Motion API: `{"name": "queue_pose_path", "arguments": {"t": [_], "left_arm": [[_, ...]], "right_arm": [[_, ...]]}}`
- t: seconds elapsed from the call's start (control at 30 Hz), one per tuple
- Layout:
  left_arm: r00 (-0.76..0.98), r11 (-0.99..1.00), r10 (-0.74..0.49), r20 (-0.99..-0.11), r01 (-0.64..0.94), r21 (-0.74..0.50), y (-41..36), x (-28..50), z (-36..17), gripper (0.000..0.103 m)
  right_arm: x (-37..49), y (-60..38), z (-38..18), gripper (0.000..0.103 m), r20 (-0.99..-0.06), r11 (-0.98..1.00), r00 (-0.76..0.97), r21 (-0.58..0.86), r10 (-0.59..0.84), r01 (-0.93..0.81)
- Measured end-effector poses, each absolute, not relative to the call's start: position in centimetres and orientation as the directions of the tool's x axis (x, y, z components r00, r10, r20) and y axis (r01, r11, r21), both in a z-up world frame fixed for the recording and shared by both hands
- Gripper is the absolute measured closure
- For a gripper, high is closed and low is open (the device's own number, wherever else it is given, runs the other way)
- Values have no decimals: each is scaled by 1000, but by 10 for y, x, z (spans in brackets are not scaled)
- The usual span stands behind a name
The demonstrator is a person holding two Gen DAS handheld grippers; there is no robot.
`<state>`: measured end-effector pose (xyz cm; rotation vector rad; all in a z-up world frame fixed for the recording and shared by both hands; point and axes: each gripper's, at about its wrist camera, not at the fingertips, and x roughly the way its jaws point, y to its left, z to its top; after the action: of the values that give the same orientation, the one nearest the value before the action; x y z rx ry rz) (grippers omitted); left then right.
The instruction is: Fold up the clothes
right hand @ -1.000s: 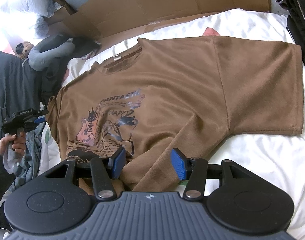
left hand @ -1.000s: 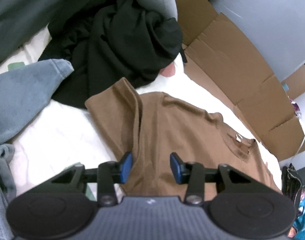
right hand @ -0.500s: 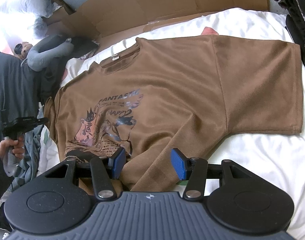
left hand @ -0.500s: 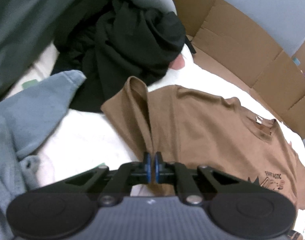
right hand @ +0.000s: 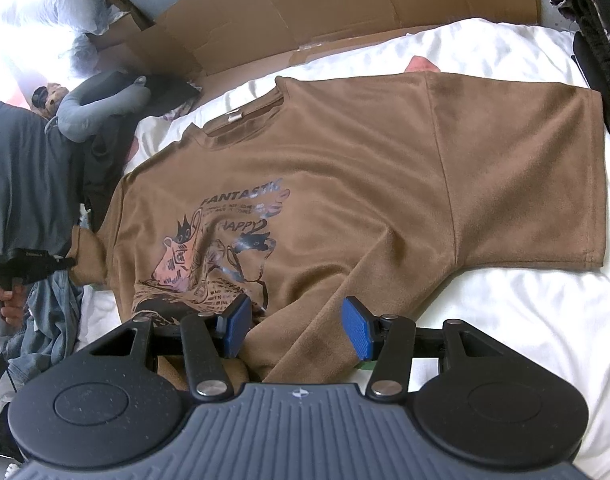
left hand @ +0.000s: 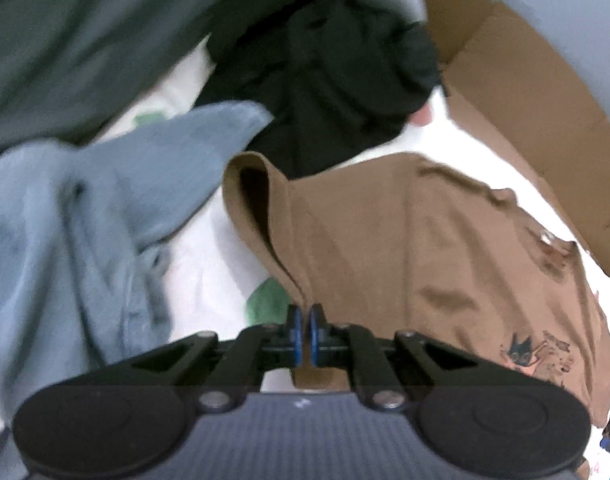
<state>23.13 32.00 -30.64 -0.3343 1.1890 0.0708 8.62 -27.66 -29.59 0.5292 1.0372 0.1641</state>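
Note:
A brown T-shirt [right hand: 345,184] with a cat print lies face up on the white bed sheet [right hand: 505,320]. In the left wrist view my left gripper [left hand: 305,336] is shut on the hem of the shirt's sleeve [left hand: 257,208], which rises off the sheet as a loose fold. The right wrist view shows that same left gripper [right hand: 67,264] at the far left, pinching the sleeve, with a person's hand [right hand: 9,304] on its grip. My right gripper [right hand: 297,328] stands open just above the shirt's lower side edge, its blue pads apart with brown cloth below them.
A heap of black clothes [left hand: 325,92] and a blue-grey garment [left hand: 85,220] lie beyond and left of the sleeve. Flattened cardboard [right hand: 345,12] lines the bed's far side. A grey neck pillow [right hand: 93,112] and dark clothing [right hand: 597,40] sit at the bed's edges.
My left gripper closed on the sleeve hem, then lifted and drew it along, so the sleeve now stands up in a fold. The right gripper has stayed where it was.

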Motion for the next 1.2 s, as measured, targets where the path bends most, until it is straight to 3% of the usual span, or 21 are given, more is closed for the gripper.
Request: {"name": "queue_pose_path", "arguments": {"t": [0.1, 0.27, 0.6, 0.7, 0.73, 1.0, 1.2], "left_arm": [[355, 940, -119, -927, -260, -220, 327, 225, -321, 88], [372, 904, -157, -915, -319, -285, 335, 209, -339, 52], [438, 841, -254, -862, -340, -421, 334, 184, -353, 56], [454, 845, -250, -855, -329, -421, 328, 182, -353, 81], [456, 855, -224, -861, -332, -398, 325, 182, -352, 85], [414, 901, -148, -898, -318, -295, 311, 176, -328, 86], [337, 922, -54, -940, -344, -177, 316, 177, -332, 81]], "right_arm": [[86, -277, -297, 46, -778, 864, 506, 490, 372, 119], [87, -275, -294, 46, -776, 866, 508, 488, 373, 110], [87, -273, -295, 46, -779, 866, 503, 488, 375, 110], [86, -273, -295, 46, -777, 867, 506, 487, 374, 107], [86, -273, -295, 46, -778, 867, 506, 487, 373, 109], [85, -276, -297, 46, -778, 865, 507, 488, 370, 119], [85, -274, -295, 46, -773, 864, 511, 491, 375, 108]]}}
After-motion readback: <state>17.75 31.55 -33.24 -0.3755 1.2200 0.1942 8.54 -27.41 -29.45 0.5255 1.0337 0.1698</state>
